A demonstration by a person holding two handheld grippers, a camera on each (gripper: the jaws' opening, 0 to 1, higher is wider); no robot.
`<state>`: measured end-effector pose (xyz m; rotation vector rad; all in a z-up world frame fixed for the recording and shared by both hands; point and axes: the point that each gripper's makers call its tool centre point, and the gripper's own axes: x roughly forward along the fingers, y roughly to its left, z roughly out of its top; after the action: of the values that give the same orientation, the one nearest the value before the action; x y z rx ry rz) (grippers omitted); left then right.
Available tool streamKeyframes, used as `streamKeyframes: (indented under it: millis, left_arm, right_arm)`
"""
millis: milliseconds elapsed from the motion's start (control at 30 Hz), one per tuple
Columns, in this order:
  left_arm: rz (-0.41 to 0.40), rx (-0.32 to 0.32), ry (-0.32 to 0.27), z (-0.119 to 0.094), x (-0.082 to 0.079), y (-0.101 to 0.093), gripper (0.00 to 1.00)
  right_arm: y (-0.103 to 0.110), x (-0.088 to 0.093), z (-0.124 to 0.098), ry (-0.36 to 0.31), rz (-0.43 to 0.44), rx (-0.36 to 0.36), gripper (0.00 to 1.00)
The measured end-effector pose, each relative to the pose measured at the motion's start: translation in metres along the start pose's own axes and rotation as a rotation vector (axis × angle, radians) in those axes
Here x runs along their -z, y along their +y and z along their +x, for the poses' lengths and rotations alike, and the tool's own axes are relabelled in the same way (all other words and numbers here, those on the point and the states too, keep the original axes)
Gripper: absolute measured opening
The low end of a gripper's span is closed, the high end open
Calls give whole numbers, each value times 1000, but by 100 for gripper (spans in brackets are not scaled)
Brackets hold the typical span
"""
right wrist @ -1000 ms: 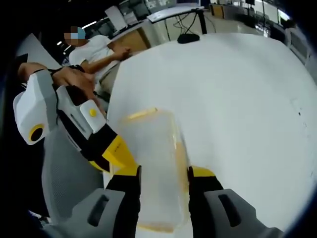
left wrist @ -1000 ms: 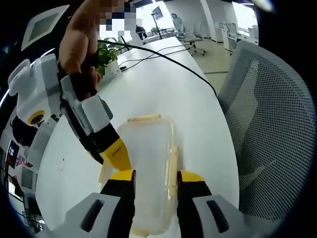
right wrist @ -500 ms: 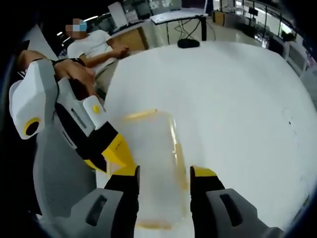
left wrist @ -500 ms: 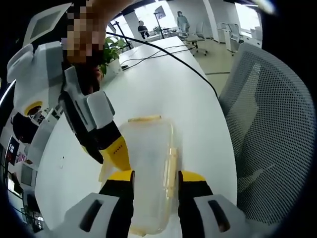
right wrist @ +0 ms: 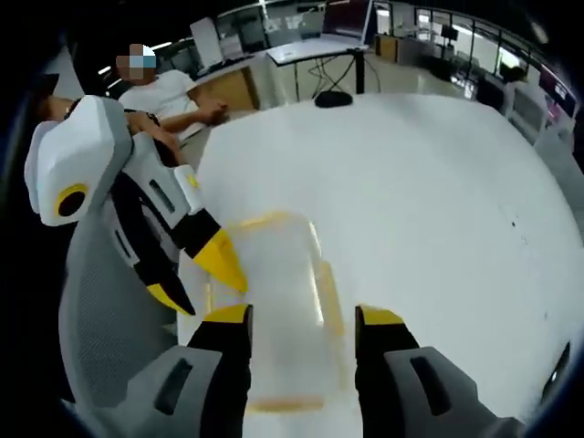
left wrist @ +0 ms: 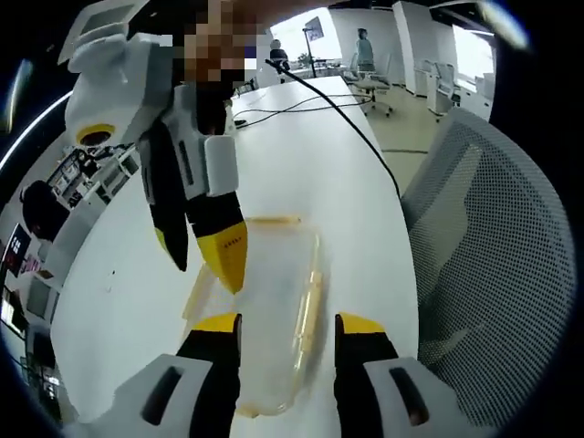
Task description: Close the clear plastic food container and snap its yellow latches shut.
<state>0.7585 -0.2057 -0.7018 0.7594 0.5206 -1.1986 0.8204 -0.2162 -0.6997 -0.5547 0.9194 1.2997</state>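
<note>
**A:** Which step are we on?

**B:** The latching, I'd judge. The clear rectangular plastic food container (left wrist: 274,310) lies flat on the white table (left wrist: 310,155) with its lid apparently already down, near the table edge beside a grey mesh office chair (left wrist: 493,255). In the left gripper view the left gripper (left wrist: 287,327) has its yellow-tipped jaws spread wide at 6 o'clock, one on each side of the container's near end, gripping nothing.

**A:** And the other one?

**B:** The right gripper (right wrist: 301,319) is the same from the opposite end: jaws wide, straddling the container (right wrist: 274,310), which runs from the middle down toward 6 o'clock. Each gripper also enters the other's view from about 10 o'clock, its tips hovering over the container's left long edge.

**A:** So what does the next move call for?

**B:** Probably pressing a yellow latch (left wrist: 308,301) down against the wall until it catches, while the other gripper steadies the box. The long-side latch looks raised or only part folded, so a jaw tip needs to land on its outer edge, not on the lid.

**A:** What can't you make out?

**B:** Whether any latch is actually snapped; the yellow strips are pale and blurred through the clear plastic. The near end of the container is cut off behind the jaws in both views, and I cannot tell whether the hovering tips touch the left-side latch.
</note>
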Motion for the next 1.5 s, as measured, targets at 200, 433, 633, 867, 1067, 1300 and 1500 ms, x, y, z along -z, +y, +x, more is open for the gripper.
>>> streamKeyframes:
  millis: [200, 433, 633, 867, 1067, 1300, 1500]
  left_arm:
    - [-53, -14, -2, -9, 5, 7, 38]
    - [-133, -50, -19, -18, 9, 20, 40]
    - [-204, -72, -40, -23, 12, 27, 42]
    - [-295, -99, -57, -29, 22, 33, 46]
    - [-374, -117, -75, -34, 32, 36, 48]
    - [-419, -133, -80, -36, 42, 35, 48]
    - [-442, -140, -84, -34, 48, 32, 48]
  right_arm:
    - [4, 4, -6, -32, 23, 31, 46]
    - [10, 11, -13, -66, 48, 57, 49]
    - [14, 15, -19, -101, 64, 98, 50]
    - [21, 22, -21, -151, 95, 143, 53]
    - [30, 31, -23, -175, 108, 182, 55]
    - [32, 39, -28, -191, 129, 247, 57]
    - [33, 52, -27, -196, 134, 310, 58]
